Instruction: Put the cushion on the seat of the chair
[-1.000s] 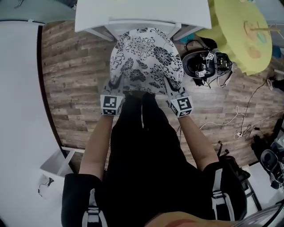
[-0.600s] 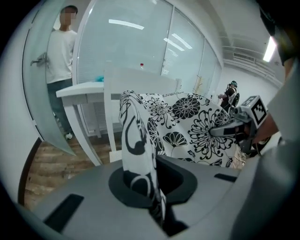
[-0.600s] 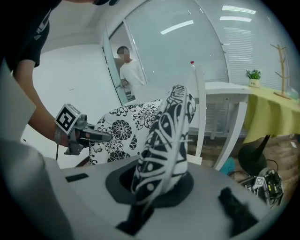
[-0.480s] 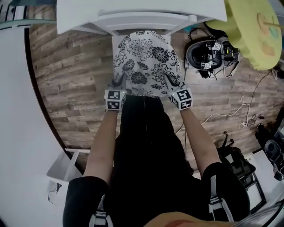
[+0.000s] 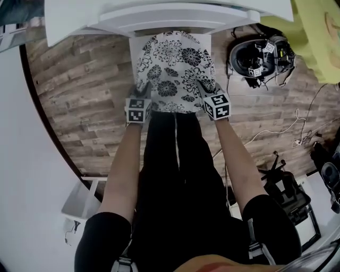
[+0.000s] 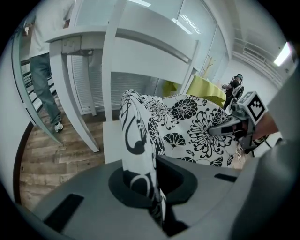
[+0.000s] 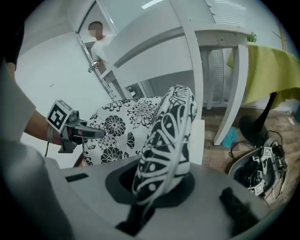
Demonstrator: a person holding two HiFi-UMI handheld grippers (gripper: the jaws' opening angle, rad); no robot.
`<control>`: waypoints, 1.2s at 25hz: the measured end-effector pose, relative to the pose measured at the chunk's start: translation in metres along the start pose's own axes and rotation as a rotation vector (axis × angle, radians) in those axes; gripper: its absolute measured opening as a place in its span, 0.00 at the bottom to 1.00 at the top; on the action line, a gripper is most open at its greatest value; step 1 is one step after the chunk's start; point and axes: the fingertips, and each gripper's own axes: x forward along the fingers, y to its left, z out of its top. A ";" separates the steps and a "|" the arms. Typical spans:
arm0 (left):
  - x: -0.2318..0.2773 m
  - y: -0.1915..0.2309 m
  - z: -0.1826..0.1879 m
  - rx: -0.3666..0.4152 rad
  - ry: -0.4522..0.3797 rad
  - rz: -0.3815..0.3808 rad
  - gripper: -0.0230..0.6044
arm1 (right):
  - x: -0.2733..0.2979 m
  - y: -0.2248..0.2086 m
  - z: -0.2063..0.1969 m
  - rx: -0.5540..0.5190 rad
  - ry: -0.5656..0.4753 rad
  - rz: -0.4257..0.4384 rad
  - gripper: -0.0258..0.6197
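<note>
A white cushion (image 5: 172, 69) with black flower print hangs low over the white chair seat (image 5: 135, 45), which is tucked partly under a white table (image 5: 159, 13). My left gripper (image 5: 141, 91) is shut on the cushion's near left corner (image 6: 138, 154). My right gripper (image 5: 208, 89) is shut on its near right corner (image 7: 164, 150). In the left gripper view the seat (image 6: 112, 140) shows just beyond the fabric, and the chair's back rails (image 6: 154, 51) rise behind. Whether the cushion rests on the seat I cannot tell.
The white table's legs (image 6: 75, 103) (image 7: 234, 93) stand either side of the chair. A dark helmet-like device with cables (image 5: 255, 58) lies on the wood floor at right. A yellow-green cloth-covered table (image 5: 319, 37) stands farther right. A person in jeans (image 6: 44, 79) stands beyond the left table leg.
Both grippers have come down together with the cushion, which now sits lower, close over the chair seat. The head view has shifted so the table edge fills the top.
</note>
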 end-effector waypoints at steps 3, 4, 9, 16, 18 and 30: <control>0.017 0.011 -0.011 -0.027 0.046 0.000 0.08 | 0.019 -0.009 -0.012 0.040 0.043 0.007 0.08; 0.022 0.013 -0.014 -0.037 0.057 -0.001 0.08 | 0.024 -0.012 -0.015 0.048 0.056 0.008 0.08; 0.040 0.026 -0.023 -0.051 0.097 -0.006 0.08 | 0.044 -0.021 -0.021 0.062 0.107 -0.015 0.13; 0.056 0.033 -0.034 -0.088 0.141 0.001 0.09 | 0.058 -0.033 -0.028 0.101 0.152 -0.054 0.16; 0.059 0.038 -0.038 -0.112 0.155 0.007 0.09 | 0.060 -0.038 -0.031 0.125 0.162 -0.068 0.18; 0.072 0.059 -0.051 -0.156 0.200 0.035 0.24 | 0.067 -0.066 -0.044 0.157 0.231 -0.172 0.38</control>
